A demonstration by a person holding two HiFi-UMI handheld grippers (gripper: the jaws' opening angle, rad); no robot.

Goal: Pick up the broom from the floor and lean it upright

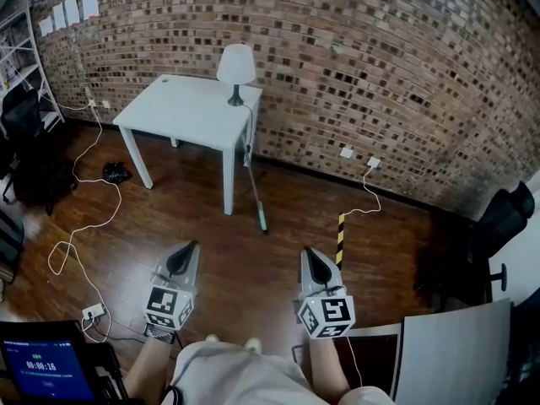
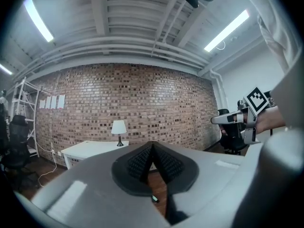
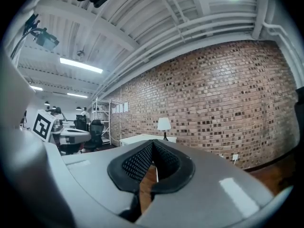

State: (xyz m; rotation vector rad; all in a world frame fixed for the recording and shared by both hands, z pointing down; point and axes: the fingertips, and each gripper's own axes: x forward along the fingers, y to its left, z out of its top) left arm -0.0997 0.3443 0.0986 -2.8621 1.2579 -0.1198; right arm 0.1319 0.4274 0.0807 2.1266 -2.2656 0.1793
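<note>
The broom (image 1: 256,191) is a thin pale pole with a green end on the wood floor. It slants up to the right front corner of the white table (image 1: 190,112) and appears to lean on it. My left gripper (image 1: 183,256) and right gripper (image 1: 311,257) are held side by side near my body, well short of the broom, both pointing toward it. In the left gripper view the left gripper (image 2: 152,147) has its black pads pressed together with nothing between them. The right gripper (image 3: 153,145) in its own view is shut and empty too.
A white lamp (image 1: 236,70) stands on the table before a brick wall. Cables (image 1: 84,226) and a power strip (image 1: 93,313) lie on the floor at left. A yellow-black striped strip (image 1: 341,239) sits right of the broom. A black chair (image 1: 498,218) stands at right, a screen (image 1: 42,365) at lower left.
</note>
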